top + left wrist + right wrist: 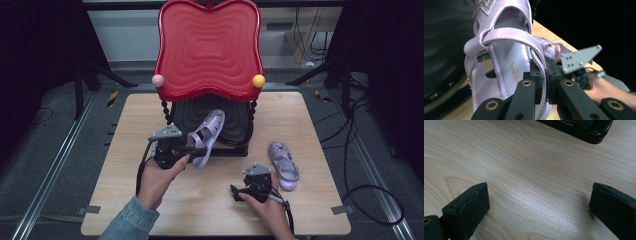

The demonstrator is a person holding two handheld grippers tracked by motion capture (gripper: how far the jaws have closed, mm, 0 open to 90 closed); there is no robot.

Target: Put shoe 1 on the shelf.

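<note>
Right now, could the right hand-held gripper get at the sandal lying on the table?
Probably yes: the right hand-held gripper is open, and the sandal lies just beside it on bare table.

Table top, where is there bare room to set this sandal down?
Bare wood lies along the near edge of the table between both hands, and at the far left corner. It is crowded around the rack, the held sandal and the second sandal.

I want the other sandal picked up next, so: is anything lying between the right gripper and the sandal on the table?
Nothing visible does. The right gripper rests with open jaws on the table; the second sandal lies flat just beyond it to the right, bare wood between. The left gripper holds the first sandal well clear.
</note>
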